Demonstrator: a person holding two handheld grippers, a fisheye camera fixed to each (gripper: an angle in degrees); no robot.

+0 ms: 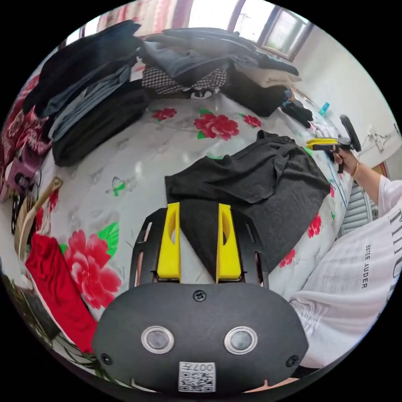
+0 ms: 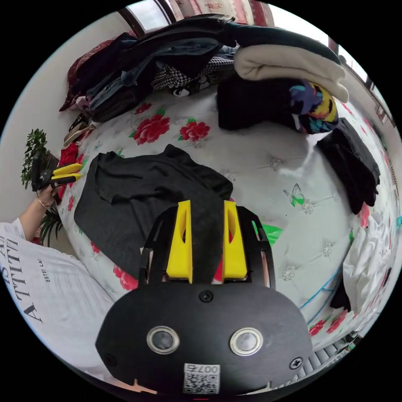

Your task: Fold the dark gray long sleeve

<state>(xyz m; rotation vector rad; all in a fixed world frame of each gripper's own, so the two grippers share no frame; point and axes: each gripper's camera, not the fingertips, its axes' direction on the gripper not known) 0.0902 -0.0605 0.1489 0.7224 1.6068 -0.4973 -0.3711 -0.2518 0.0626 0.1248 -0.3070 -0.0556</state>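
We see the dark gray long-sleeve knit shirt (image 1: 251, 184) lying partly folded on the white quilted bedspread printed with red flowers (image 1: 138, 146), near the edge where the person in a white top (image 1: 356, 268) stands. In the left gripper view, the left gripper (image 1: 199, 209), with yellow jaws on a black frame, hovers above one end of the garment; its jaws stand parted, with dark cloth showing in the gap, and we cannot tell whether that cloth is touched or merely lies below. In the right gripper view, the right gripper (image 2: 207, 207) hangs over the opposite end, its jaws likewise apart with nothing pinched.

The shirt's long axis runs along the bed edge, from one gripper toward the other. Each gripper therefore has a near end directly ahead of its jaws, and we judge the next fold would bring one end across toward the other. Folded dark clothing in stacks (image 1: 96, 92) sits well apart at the far side of the bed.
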